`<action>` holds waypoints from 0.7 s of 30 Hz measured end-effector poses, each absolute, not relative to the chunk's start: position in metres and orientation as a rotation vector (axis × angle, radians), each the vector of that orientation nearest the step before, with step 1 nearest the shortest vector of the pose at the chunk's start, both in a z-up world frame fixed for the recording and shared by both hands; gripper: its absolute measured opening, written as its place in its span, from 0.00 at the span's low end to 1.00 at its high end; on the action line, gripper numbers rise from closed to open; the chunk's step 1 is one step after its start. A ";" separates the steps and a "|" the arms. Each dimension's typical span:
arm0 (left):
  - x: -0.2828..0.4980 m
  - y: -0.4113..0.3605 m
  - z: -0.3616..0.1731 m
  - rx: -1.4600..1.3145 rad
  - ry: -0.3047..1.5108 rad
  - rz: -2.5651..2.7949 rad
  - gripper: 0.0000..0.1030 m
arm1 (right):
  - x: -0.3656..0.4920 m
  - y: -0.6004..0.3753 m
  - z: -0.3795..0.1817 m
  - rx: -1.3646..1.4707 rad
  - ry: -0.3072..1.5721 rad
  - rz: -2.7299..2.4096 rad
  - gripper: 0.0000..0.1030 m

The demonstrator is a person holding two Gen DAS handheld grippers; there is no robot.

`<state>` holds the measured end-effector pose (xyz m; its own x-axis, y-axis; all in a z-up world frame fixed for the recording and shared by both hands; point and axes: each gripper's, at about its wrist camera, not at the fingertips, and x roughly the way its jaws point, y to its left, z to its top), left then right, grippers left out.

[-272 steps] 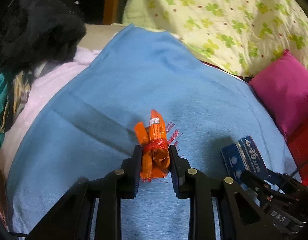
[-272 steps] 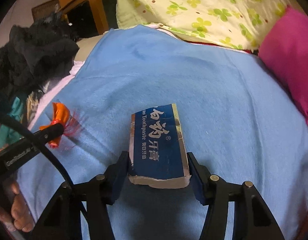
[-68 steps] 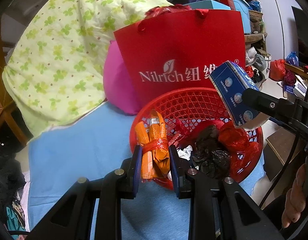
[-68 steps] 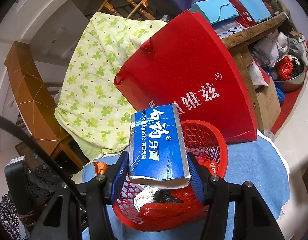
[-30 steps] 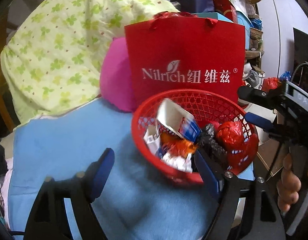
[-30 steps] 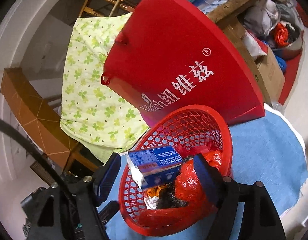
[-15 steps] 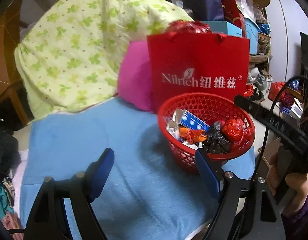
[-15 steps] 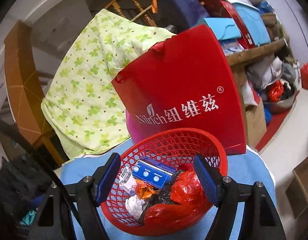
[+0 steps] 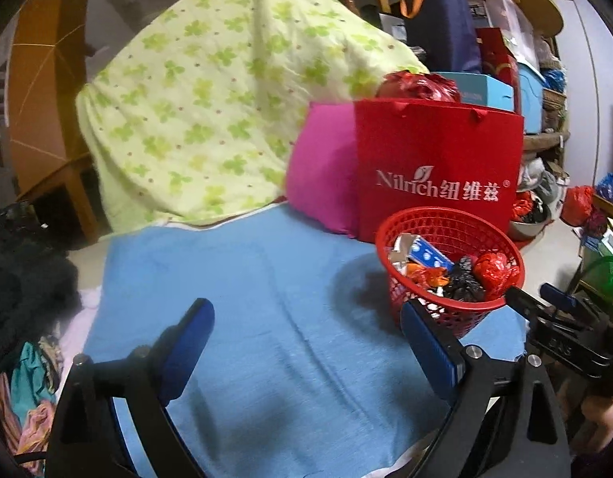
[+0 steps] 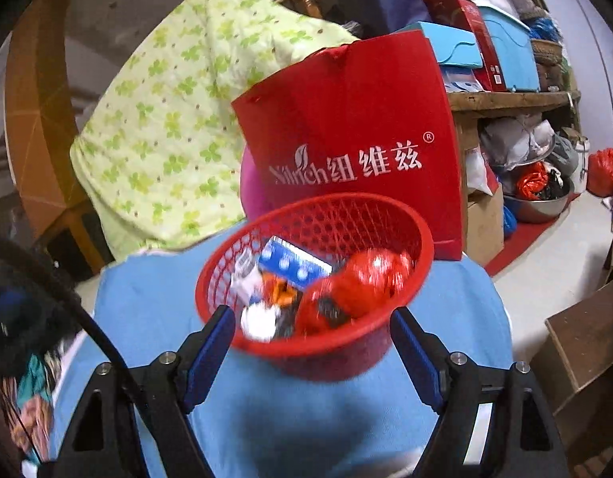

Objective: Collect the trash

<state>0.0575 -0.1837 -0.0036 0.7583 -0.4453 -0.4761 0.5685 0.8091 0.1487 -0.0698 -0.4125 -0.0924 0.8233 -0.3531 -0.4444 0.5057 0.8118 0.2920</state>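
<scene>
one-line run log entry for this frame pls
left tool: open, empty, jaws just widened | right tool: open, empty, jaws just widened | blue box: in red basket | blue cloth: no trash visible

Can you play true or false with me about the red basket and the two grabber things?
1. The blue toothpaste box lies inside the red basket. True.
2. The left gripper is holding an orange wrapper. False: its jaws are wide apart with nothing between them, and they have just been opening further.
3. The red paper bag stands behind the basket. True.
4. The basket sits on the floor. False: it sits on the blue blanket.
5. The right gripper is shut on the basket. False: its jaws have just been opening and grip nothing.
</scene>
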 end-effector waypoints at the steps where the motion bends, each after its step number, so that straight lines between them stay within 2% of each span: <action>1: 0.056 -0.180 -0.002 0.294 0.440 -0.549 0.92 | -0.071 -0.409 -0.089 0.409 0.398 -0.463 0.80; 10: 0.043 -0.142 0.016 0.276 0.425 -0.417 0.93 | -0.087 -0.363 -0.027 0.344 0.384 -0.398 0.80; 13: 0.033 -0.127 0.026 0.265 0.381 -0.381 0.94 | -0.095 -0.336 -0.012 0.285 0.379 -0.358 0.80; 15: 0.025 -0.116 0.033 0.250 0.346 -0.354 0.98 | -0.100 -0.323 -0.004 0.255 0.366 -0.338 0.80; 21: 0.006 -0.097 0.052 0.240 0.279 -0.309 0.99 | -0.119 -0.289 0.017 0.170 0.306 -0.303 0.80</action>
<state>0.0065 -0.0968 0.0523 0.9150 -0.2644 -0.3048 0.3300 0.9250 0.1884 -0.1186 -0.2894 0.0169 0.9088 -0.2666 -0.3209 0.3179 0.9406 0.1188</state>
